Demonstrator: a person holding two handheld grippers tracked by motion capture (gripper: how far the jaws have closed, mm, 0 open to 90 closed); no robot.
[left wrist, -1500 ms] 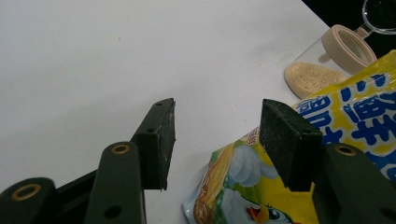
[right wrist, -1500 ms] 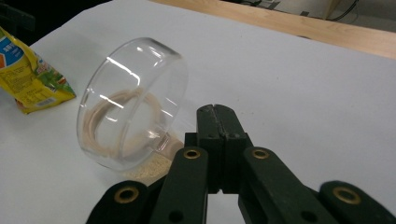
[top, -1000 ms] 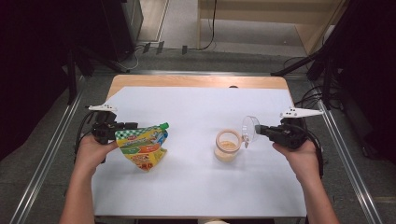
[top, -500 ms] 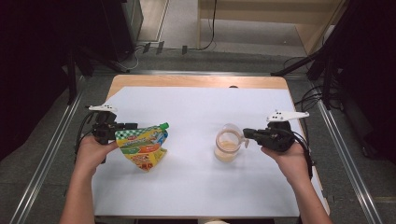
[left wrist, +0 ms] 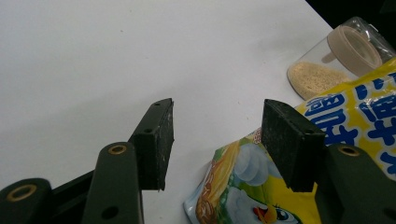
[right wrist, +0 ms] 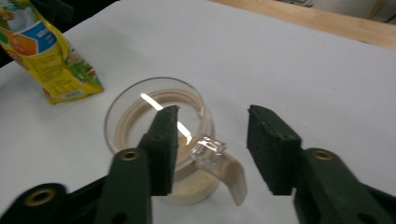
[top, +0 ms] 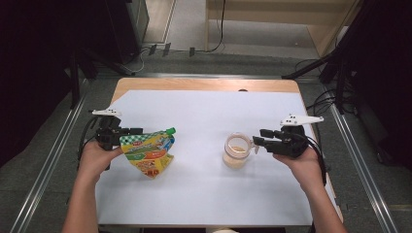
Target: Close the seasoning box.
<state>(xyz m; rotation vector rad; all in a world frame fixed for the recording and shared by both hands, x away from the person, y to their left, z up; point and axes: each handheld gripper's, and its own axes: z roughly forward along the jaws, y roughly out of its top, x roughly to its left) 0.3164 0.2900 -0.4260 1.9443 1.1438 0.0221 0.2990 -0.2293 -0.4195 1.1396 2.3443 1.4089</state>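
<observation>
The jar (top: pixel 236 151) stands mid-table just left of the right gripper (top: pixel 258 141), whose jaws have just been opening and now stand spread around its lid tab, seen in the right gripper view, while the left gripper (top: pixel 133 137) is spread beside the pouch (top: pixel 148 153), grip unconfirmed.

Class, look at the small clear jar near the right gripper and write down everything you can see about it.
The jar is small, round and clear, like glass or plastic, and stands upright on the white table cover, with its lid closed. The lid is clear with a beige seal ring beneath, plus a clear knob and a beige tab on the side towards the right gripper. Beige powder or fine grains fill its lower part. The right gripper's jaws, which have just been opening, stand either side of the knob without pressing it. The snack pouch lies apart.
</observation>
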